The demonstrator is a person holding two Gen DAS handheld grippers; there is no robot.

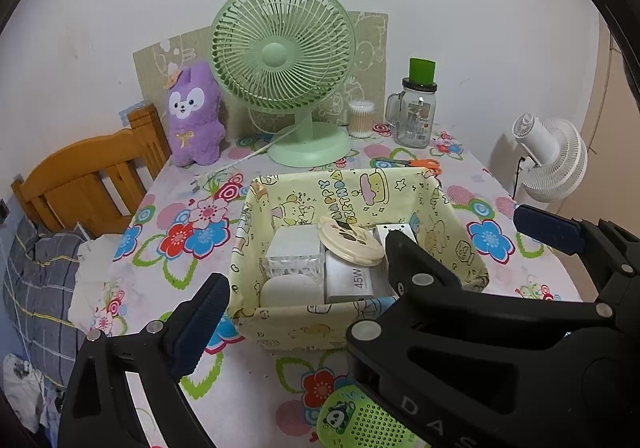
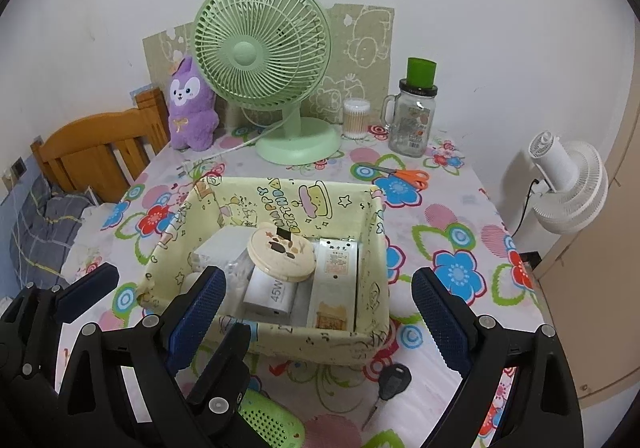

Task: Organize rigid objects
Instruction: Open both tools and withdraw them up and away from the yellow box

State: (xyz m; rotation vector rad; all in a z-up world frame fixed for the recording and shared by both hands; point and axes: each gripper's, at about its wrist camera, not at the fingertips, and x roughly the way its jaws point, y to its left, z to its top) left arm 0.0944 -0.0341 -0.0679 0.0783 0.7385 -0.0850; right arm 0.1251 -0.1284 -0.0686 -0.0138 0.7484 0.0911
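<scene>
Two wrist views look down on a flowered counter (image 2: 460, 207).

The left view alone shows the panda print on a green case (image 1: 360, 424) at 6 o'clock. The right view alone shows a black key (image 2: 394, 382) on the counter at 6 o'clock, just in front of the box.

The yellow cartoon-print box (image 2: 280, 340) sits mid-counter. In it lie a white case (image 2: 224, 244), a round cream compact (image 2: 280, 254) resting on a "45W" charger (image 2: 272, 294), and a white pack (image 2: 336, 280) with printed text.

The left claw (image 1: 304, 264) is spread wide and holds nothing. The right claw (image 2: 316, 312) is also spread and empty, poised above the box's near wall.

Bare counter lies open left and right of the box. A bed (image 2: 44, 224) borders the left edge. A green fan (image 2: 264, 47), a jar (image 2: 412, 119) and scissors (image 2: 404, 173) stand toward 12 o'clock.
</scene>
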